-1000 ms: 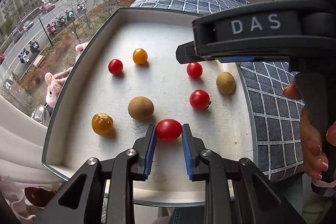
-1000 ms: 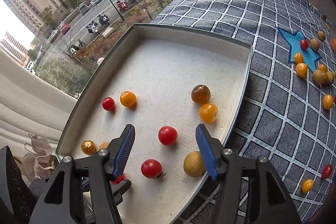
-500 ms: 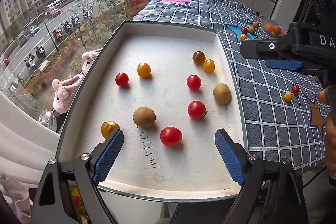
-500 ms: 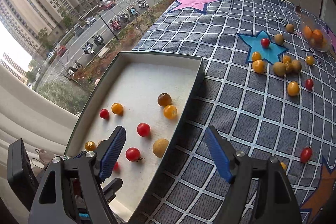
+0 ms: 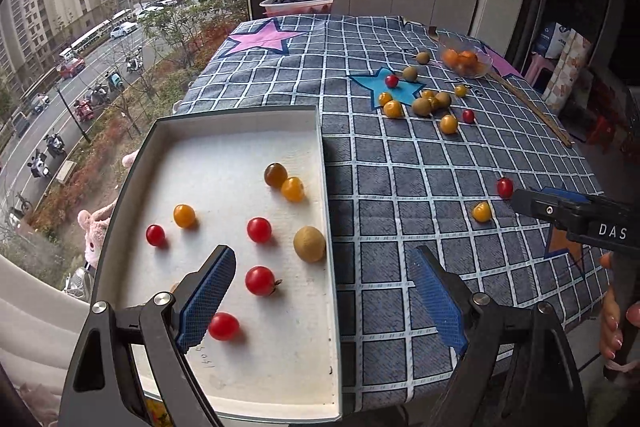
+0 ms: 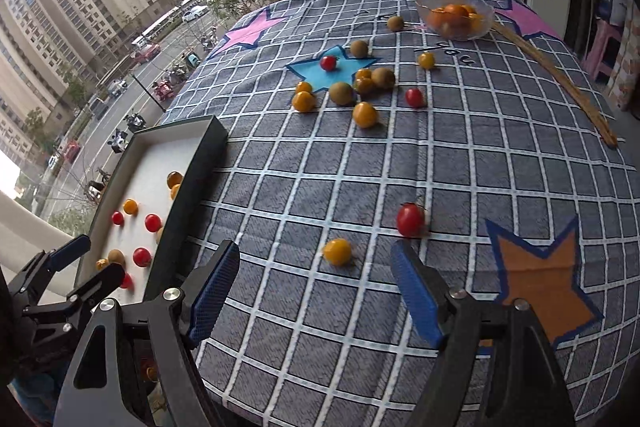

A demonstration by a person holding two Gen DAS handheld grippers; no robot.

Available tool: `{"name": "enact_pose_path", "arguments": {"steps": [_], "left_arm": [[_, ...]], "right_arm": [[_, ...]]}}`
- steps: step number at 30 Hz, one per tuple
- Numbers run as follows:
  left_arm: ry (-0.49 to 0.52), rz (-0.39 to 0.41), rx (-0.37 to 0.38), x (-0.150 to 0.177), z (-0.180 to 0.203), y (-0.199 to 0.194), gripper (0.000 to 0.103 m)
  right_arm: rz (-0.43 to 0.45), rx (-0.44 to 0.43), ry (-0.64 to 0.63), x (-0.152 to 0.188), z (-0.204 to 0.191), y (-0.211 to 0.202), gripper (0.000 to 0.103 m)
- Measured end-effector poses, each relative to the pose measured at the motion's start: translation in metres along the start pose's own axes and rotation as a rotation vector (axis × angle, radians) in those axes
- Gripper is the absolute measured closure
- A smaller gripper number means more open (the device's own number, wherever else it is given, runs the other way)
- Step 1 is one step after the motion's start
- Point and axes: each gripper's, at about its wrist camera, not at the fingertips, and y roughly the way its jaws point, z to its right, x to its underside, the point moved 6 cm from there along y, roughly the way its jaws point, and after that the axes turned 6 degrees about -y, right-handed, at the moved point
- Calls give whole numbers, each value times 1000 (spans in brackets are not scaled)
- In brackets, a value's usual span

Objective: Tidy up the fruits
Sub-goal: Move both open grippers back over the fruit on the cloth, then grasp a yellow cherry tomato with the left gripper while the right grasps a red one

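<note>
**Fruit sort: both grippers empty, loose fruit still on cloth**

L to R, as seen from the wrist cams:

- White tray (image 5: 256,393) at table's left edge, by window. Holds red cherry tomatoes (image 5: 260,280), yellow ones (image 5: 184,215), a brownish kiwi-like fruit (image 5: 309,243) against the right wall. Spread out, not grouped.
- Left gripper (image 5: 320,301): jaws wide apart, nothing between pads. Left pad over tray, right pad over cloth; straddles tray's right wall.
- Checked tablecloth (image 6: 320,163), mid: nearest loose pieces are a yellow cherry tomato (image 6: 337,251) and a red tomato w/ stem (image 6: 411,220), near each other, not touching.
- Right gripper (image 6: 316,293): released, jaws wide, empty; yellow tomato sits just ahead of the gap, red one a bit beyond the right finger.
- Far side: cluster of mixed fruit on blue star (image 6: 332,69); glass bowl (image 6: 456,17) w/ orange fruit behind.

Handling (judgement): cherry toms light, round, smooth skin, so they will roll & squirt out if pinched off-centre. Thin skin, soft, so gentle close only. Take across the widest part, pads either side, stem clear of pads. Kiwi-type firmer, grip across short axis.

Likely next: right gripper lowers over yellow tomato.
</note>
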Motion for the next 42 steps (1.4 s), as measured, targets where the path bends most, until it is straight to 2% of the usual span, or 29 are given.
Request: {"name": "enact_pose_path", "arguments": {"steps": [4, 9, 15, 19, 26, 29, 32, 36, 37, 39, 41, 42], "left_arm": [[76, -28, 16, 3, 36, 16, 14], [144, -50, 13, 3, 64, 33, 14], [142, -48, 30, -15, 79, 45, 14], [191, -55, 42, -9, 97, 56, 14], [244, -61, 77, 5, 123, 71, 14], [251, -76, 84, 7, 129, 78, 29], [250, -87, 81, 7, 132, 86, 29], [248, -92, 88, 7, 138, 91, 29], [251, -92, 88, 7, 139, 92, 29], [252, -92, 103, 6, 143, 94, 41], [254, -96, 109, 5, 147, 95, 45], [258, -96, 113, 4, 149, 95, 51]], "right_arm": [[-17, 49, 34, 16, 31, -1, 22], [-22, 80, 40, 28, 47, 1, 22], [-3, 85, 66, 21, 54, 8, 22], [-3, 80, 73, 11, 58, 16, 23], [-39, 34, 31, -7, 52, 38, 44], [-59, 23, 0, -11, 47, 47, 53], [-75, 26, -52, -14, 41, 53, 60], [-89, 50, -98, -17, 40, 56, 78], [-90, 45, -92, -17, 41, 56, 80], [-89, 31, -70, -18, 45, 55, 80], [-86, 30, -53, -18, 48, 55, 80], [-85, 27, -48, -17, 50, 54, 80]]}}
